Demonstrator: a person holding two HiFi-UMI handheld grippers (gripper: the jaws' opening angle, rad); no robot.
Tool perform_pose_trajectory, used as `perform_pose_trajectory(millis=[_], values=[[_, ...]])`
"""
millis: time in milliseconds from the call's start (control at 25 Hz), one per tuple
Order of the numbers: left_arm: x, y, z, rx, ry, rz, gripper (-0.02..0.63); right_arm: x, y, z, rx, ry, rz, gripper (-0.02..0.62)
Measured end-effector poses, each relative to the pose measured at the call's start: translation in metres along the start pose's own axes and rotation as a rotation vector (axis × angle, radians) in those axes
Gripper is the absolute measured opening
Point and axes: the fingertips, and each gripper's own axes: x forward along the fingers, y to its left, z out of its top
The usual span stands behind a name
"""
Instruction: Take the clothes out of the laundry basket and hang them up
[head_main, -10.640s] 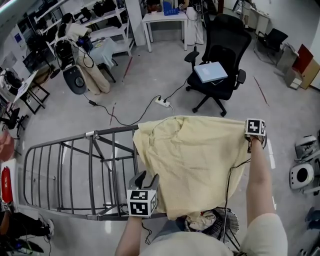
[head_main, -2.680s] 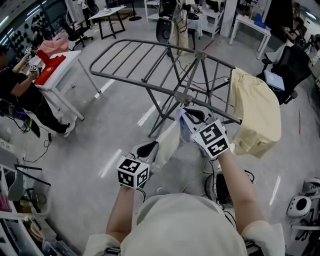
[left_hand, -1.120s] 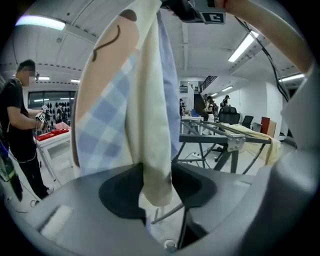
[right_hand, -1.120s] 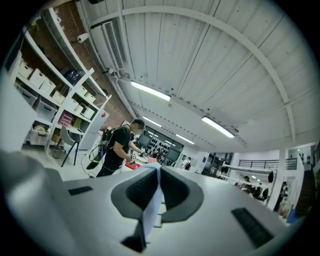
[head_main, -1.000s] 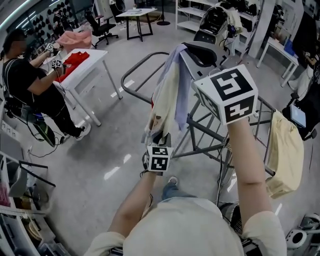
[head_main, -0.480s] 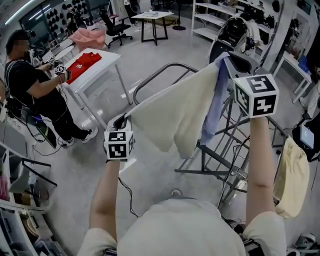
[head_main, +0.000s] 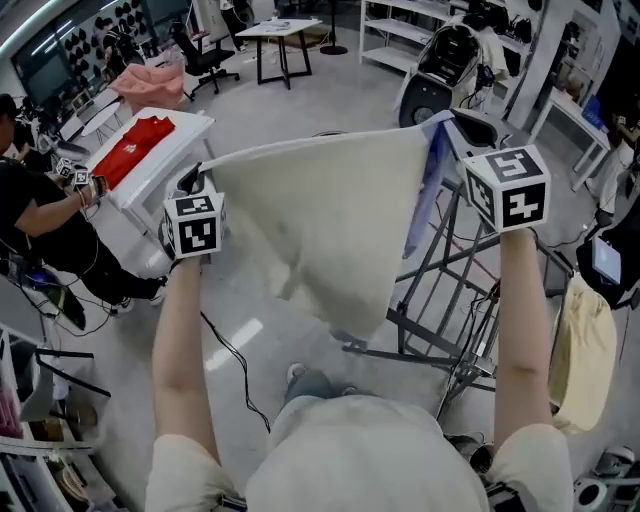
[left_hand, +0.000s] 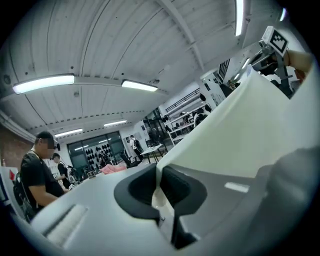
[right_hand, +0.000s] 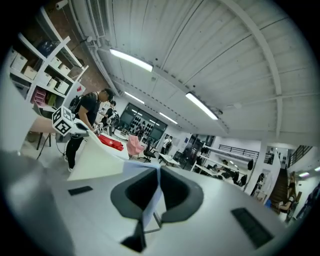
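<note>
Clenching one upper corner of the cream garment (head_main: 325, 215) is the left gripper (head_main: 189, 181); the right gripper (head_main: 455, 121) pinches the other.

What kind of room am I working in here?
Probably a lab or workshop, not a home: open shelving, a second person working at a white table, a cable on the floor.

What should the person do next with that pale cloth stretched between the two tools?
Probably swing the cream garment right and lower it over the bare rails of the drying rack. The left gripper and right gripper are shut on its top edge, it hangs spread, and the rack stands below the right hand.
</note>
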Motion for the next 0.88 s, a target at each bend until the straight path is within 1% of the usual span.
perform_pose_trajectory(millis=[120,240,320,440,560,680,800,880], values=[[0.053,0.002,0.03,0.066,-0.025,-0.017,0.02,0.021,-0.02,-0.013,0.007,0.043,-0.029,0.017],[0.109,-0.009,0.055,0.132,-0.045,-0.047,0.019,0.041,-0.043,-0.022,0.009,0.076,-0.078,0.018],[0.145,-0.017,0.073,0.149,-0.063,-0.079,0.019,0.055,-0.059,-0.026,0.001,0.1,-0.125,0.017],[0.192,-0.032,0.098,0.151,-0.104,-0.141,0.018,0.074,-0.085,-0.033,-0.002,0.142,-0.204,0.017],[0.225,-0.056,0.122,0.164,-0.151,-0.209,0.02,0.086,-0.118,-0.045,0.003,0.182,-0.281,0.017],[0.249,-0.087,0.142,0.192,-0.185,-0.263,0.02,0.094,-0.153,-0.066,0.014,0.22,-0.347,0.017],[0.27,-0.112,0.151,0.205,-0.203,-0.301,0.02,0.107,-0.178,-0.085,0.011,0.252,-0.397,0.017],[0.284,-0.123,0.152,0.207,-0.209,-0.323,0.02,0.118,-0.19,-0.095,-0.016,0.28,-0.424,0.018]])
